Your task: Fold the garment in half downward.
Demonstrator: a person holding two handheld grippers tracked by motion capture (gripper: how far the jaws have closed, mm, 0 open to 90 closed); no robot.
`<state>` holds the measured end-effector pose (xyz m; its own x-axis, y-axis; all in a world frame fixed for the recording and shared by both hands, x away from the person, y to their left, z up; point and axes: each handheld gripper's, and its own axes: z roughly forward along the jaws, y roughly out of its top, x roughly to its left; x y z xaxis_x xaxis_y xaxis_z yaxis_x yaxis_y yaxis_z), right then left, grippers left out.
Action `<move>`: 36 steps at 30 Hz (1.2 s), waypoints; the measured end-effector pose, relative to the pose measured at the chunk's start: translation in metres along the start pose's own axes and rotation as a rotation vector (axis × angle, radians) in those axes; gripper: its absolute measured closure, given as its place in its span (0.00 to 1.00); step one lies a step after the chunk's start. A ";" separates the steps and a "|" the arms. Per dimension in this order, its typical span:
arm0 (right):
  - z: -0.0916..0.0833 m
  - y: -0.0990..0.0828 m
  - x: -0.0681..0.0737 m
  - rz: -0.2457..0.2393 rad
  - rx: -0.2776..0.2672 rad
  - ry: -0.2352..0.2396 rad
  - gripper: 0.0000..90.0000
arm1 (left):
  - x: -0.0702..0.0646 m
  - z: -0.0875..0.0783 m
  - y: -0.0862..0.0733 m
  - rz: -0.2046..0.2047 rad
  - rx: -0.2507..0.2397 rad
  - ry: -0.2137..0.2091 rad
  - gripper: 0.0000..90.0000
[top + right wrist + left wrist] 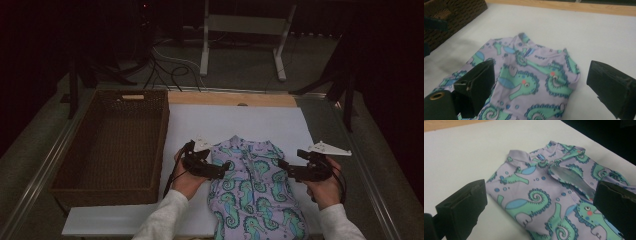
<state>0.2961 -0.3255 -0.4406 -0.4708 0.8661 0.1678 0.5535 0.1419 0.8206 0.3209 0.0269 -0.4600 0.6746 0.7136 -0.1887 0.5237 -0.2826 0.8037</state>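
Lying folded on the white board (pixel 250 120), the seahorse-print garment (pixel 252 192) is flanked by the left gripper (pixel 223 167) and right gripper (pixel 285 167), both spread wide and empty. Sides appear tucked in; the wicker basket (pixel 75 187) beside it is judged the likely destination.

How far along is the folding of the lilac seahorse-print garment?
Done: the lilac seahorse-print garment lies on the white board, sides apparently tucked in. In hand: nothing; left gripper and right gripper are open beside it. Left: probably further folds, then the empty brown wicker basket.
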 end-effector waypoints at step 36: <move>0.084 -0.008 -0.047 0.089 0.100 -0.064 0.09 | 0.037 0.051 0.009 0.022 0.001 0.043 0.00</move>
<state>0.3718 -0.3272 -0.5012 -0.3741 0.9057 0.1995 0.6585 0.1079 0.7448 0.3772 0.0175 -0.4883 0.6634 0.7338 -0.1464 0.5091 -0.2993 0.8070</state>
